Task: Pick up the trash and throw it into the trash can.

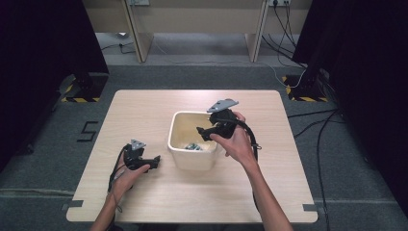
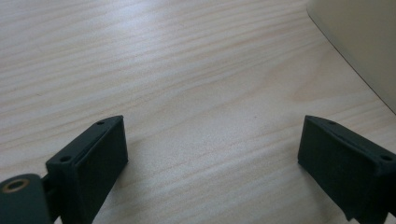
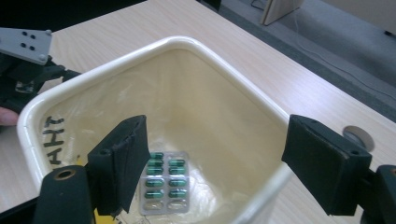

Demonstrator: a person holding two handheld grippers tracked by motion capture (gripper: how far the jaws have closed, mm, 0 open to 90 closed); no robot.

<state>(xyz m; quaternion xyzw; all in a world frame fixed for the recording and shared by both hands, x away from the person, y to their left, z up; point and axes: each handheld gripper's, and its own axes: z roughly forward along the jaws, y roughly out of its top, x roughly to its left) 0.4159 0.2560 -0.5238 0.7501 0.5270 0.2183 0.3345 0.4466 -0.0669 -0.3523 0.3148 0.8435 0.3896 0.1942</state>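
Over the tub (image 3: pixel 140 56), my right hand-held gripper (image 3: pixel 215 163) hangs wide open, empty; the blister pack (image 3: pixel 165 182) lies at its bottom. I'd descend straight. Left hand-held gripper (image 2: pixel 212 158), beside the tub, gapes empty.

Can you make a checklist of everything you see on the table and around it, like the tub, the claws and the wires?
Surface: pale wooden table, bare around the tub.
Job's things: cream tub near the middle; blister pack of green capsules lies flat on its bottom.
Clutter: nothing seen.
Grippers: left claw open, low over the table left of the tub, holding nothing; right claw open above the tub's mouth, holding nothing.
Cables: one black cable loops by the right hand; more cross the floor on the right.
Surroundings: grey floor, dark curtains on both sides, striped stand feet.
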